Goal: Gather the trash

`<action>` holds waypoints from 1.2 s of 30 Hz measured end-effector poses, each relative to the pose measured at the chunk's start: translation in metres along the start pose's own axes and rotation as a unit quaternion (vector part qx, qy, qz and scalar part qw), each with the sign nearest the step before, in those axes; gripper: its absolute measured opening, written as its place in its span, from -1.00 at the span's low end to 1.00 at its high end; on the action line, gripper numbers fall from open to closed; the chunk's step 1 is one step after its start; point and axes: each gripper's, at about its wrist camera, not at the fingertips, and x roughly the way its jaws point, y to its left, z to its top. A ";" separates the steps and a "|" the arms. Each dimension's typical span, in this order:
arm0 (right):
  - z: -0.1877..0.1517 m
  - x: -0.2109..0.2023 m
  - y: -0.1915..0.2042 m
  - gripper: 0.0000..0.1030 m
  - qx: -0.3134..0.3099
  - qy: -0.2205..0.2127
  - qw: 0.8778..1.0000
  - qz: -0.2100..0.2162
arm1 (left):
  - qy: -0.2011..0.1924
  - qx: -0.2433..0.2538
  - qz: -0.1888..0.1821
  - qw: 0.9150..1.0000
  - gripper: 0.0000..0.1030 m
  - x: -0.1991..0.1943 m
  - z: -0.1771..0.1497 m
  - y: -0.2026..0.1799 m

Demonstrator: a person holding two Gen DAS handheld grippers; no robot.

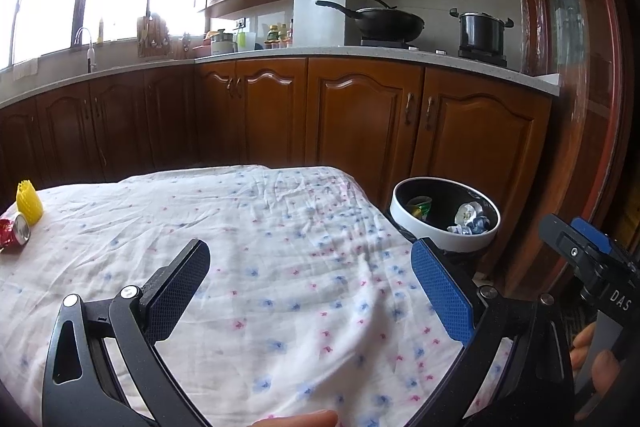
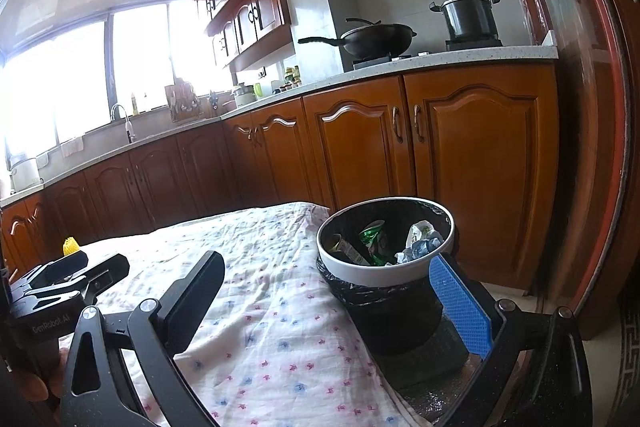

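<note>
Two pieces of trash left: a crushed red-and-silver metal can [image 1: 15, 231] and a yellow ribbed foam net sleeve [image 1: 29, 203], touching or nearly so, at the far left edge of the table [image 1: 280, 267] with its white cloth printed in small blue and pink flowers. Already collected: the round white-rimmed bin with a black liner [image 2: 384, 271], off the table's right edge, holds a green crumpled wrapper [image 2: 374, 237], crumpled white-blue paper [image 2: 420, 241] and a dark packet. Judged over halfway, two items to go.

Left claw [image 1: 310, 291]: jaws wide apart, empty, over bare cloth mid-table; can and sleeve well off to its left and further out. Right claw [image 2: 328, 307]: jaws apart, empty, near the bin, far from both items; only the sleeve's tip shows in the right wrist view.
</note>
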 end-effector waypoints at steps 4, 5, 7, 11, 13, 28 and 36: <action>0.000 0.000 0.000 1.00 0.000 0.001 1.000 0.002 | 0.001 0.002 0.000 1.000 0.99 0.001 -0.001 -0.001; 0.000 0.000 0.000 1.00 0.000 0.001 1.000 0.002 | 0.001 0.002 0.000 1.000 0.99 0.001 -0.001 -0.001; 0.000 -0.001 0.000 1.00 0.001 0.001 1.000 0.002 | 0.000 0.001 0.000 1.000 0.99 0.000 -0.001 -0.001; 0.000 -0.001 0.000 1.00 0.002 0.001 1.000 0.003 | 0.000 0.000 0.001 1.000 0.99 0.000 -0.001 -0.001; 0.000 -0.001 0.000 1.00 0.002 0.001 1.000 0.003 | -0.001 0.002 0.002 1.000 0.99 -0.001 -0.001 -0.001; 0.000 -0.003 0.002 1.00 0.004 0.000 1.000 0.005 | 0.001 0.004 -0.003 1.000 0.99 -0.002 -0.002 -0.001; 0.000 -0.002 0.004 1.00 0.005 0.002 1.000 0.006 | 0.002 0.004 -0.005 1.000 0.99 -0.001 -0.001 -0.001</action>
